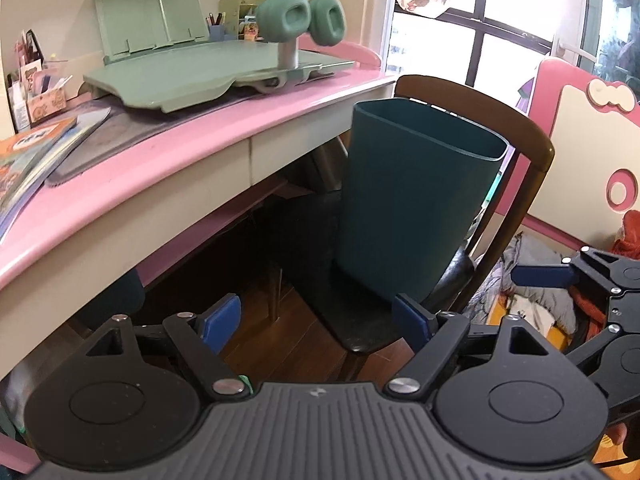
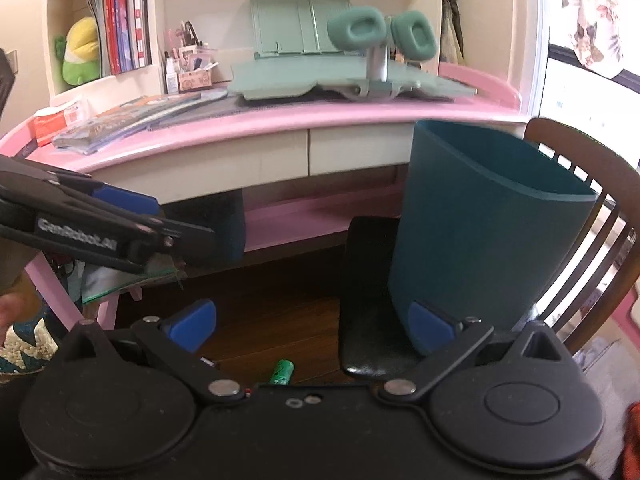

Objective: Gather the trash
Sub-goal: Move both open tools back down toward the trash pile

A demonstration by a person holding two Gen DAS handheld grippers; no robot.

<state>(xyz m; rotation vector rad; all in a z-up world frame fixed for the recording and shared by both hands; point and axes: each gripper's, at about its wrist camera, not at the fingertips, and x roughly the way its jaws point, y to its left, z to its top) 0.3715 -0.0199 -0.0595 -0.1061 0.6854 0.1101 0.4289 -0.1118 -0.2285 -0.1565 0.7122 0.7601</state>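
The left gripper point(image 1: 316, 322) has its blue pads spread wide with nothing between them, and the right gripper point(image 2: 312, 326) stands fully open and just as empty. Ahead of both and slightly to the right, a tall dark teal plastic waste bin point(image 1: 416, 200) stands on the black padded seat of a brown wooden chair point(image 1: 536, 148), leaning a little toward the chair back. The only likely piece of trash in view is a small green cylinder point(image 2: 282, 372) lying on the dark wooden floor, just below and between the right gripper's fingers. The main risk, judging from this layout, is the bin: it sits close to the seat's front edge, so a nudge from either gripper could tip it or slide it off. The round green item could also roll away under the pink-edged cream desk point(image 2: 280, 120) if a finger strikes it off centre. White lettering on the left gripper's side reads "GenRobot.AI"; the book covers are too blurred to read.
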